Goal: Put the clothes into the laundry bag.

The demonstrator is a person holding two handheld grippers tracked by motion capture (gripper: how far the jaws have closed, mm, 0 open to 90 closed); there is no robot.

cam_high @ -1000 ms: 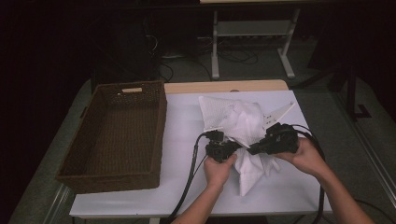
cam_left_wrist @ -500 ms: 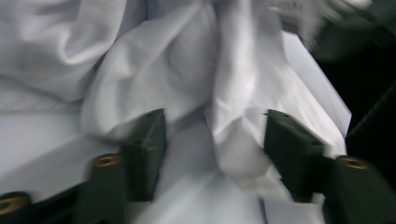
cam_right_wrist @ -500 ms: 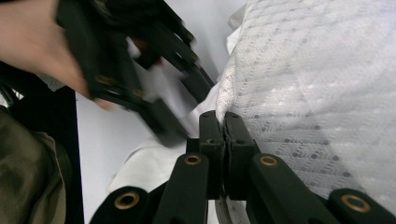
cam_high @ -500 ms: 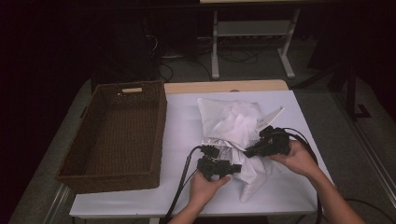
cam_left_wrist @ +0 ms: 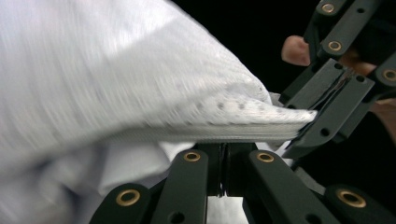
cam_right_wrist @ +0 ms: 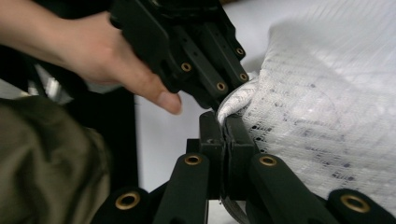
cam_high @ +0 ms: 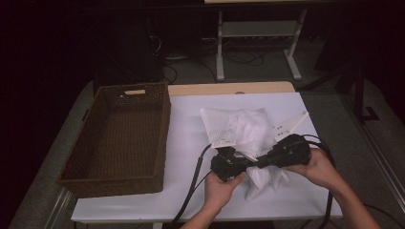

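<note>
A white mesh cloth (cam_high: 248, 126) lies bunched on the white table (cam_high: 186, 143), right of centre. My left gripper (cam_high: 248, 162) and right gripper (cam_high: 262, 160) meet tip to tip at its near edge. In the left gripper view, the left gripper (cam_left_wrist: 224, 149) has just closed and its jaws are together on the folded hem of the cloth (cam_left_wrist: 116, 84). The right gripper (cam_left_wrist: 308, 121) pinches the same hem just beyond. In the right gripper view, the right gripper (cam_right_wrist: 225, 123) is shut on a corner of the cloth (cam_right_wrist: 327, 102), and the left gripper (cam_right_wrist: 224, 93) bites right above it.
A brown wicker basket (cam_high: 165, 124) stands on the left half of the table. A printed paper sheet (cam_high: 215, 124) lies under the cloth, and a paper tag (cam_high: 291, 124) lies at its right. Black cables trail off the near edge.
The left gripper dropped toward the near edge half a second ago, then came back up and right to the right gripper's tips. The right gripper drifted slightly right.
</note>
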